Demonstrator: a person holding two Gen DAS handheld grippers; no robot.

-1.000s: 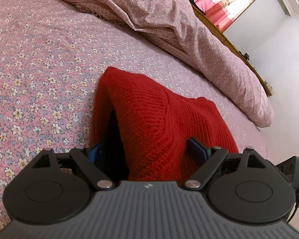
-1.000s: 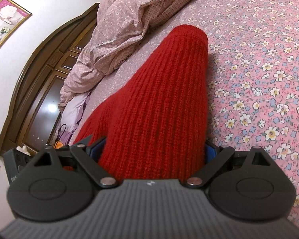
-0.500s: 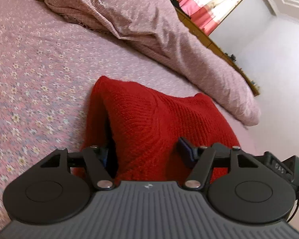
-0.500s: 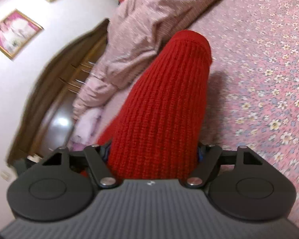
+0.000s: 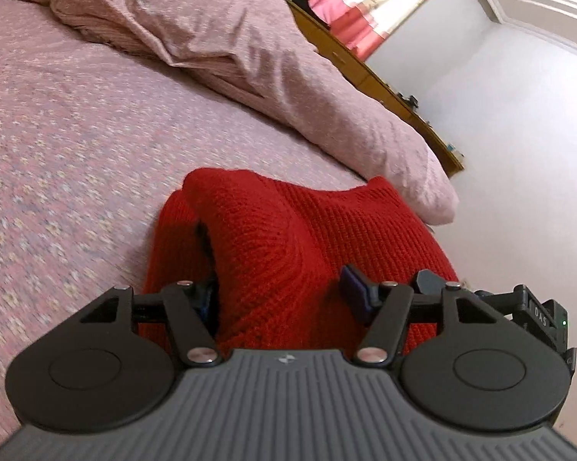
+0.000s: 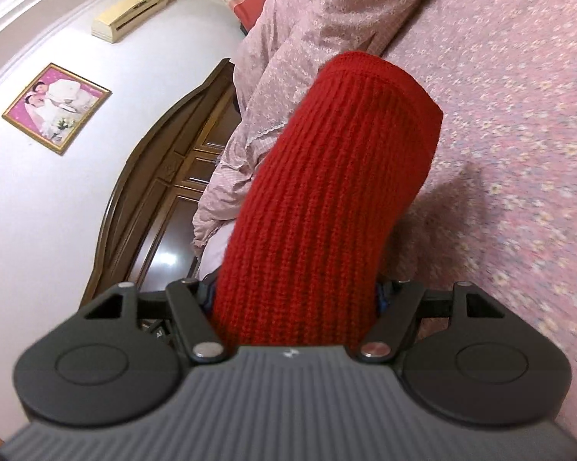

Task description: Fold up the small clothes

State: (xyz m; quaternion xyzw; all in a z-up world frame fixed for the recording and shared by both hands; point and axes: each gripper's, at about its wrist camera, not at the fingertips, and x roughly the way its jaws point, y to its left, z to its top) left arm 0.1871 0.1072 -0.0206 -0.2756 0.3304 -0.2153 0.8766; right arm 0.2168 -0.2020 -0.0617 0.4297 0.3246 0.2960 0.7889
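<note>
A red knitted garment (image 5: pixel 288 238) is held up off the floral pink bed sheet (image 5: pixel 65 146). My left gripper (image 5: pixel 280 299) is shut on one edge of it; the knit bunches between the blue pads and drapes forward. My right gripper (image 6: pixel 294 299) is shut on another part of the same red garment (image 6: pixel 326 192), a ribbed tube that rises in front of the camera, clear of the bed sheet (image 6: pixel 519 153). The knit hides most of both grippers' fingertips.
A crumpled pink duvet (image 5: pixel 230 38) lies along the far side of the bed, also in the right wrist view (image 6: pixel 326 11). A dark wooden headboard (image 6: pixel 153 192), a framed photo (image 6: pixel 55 107) and a wall air conditioner (image 6: pixel 128 13) are behind. Red curtains (image 5: pixel 350 15) hang at a window.
Both grippers have risen and tilted up with the red garment, lifting it higher off the bed. More wall and headboard now show; both grips stay closed.
</note>
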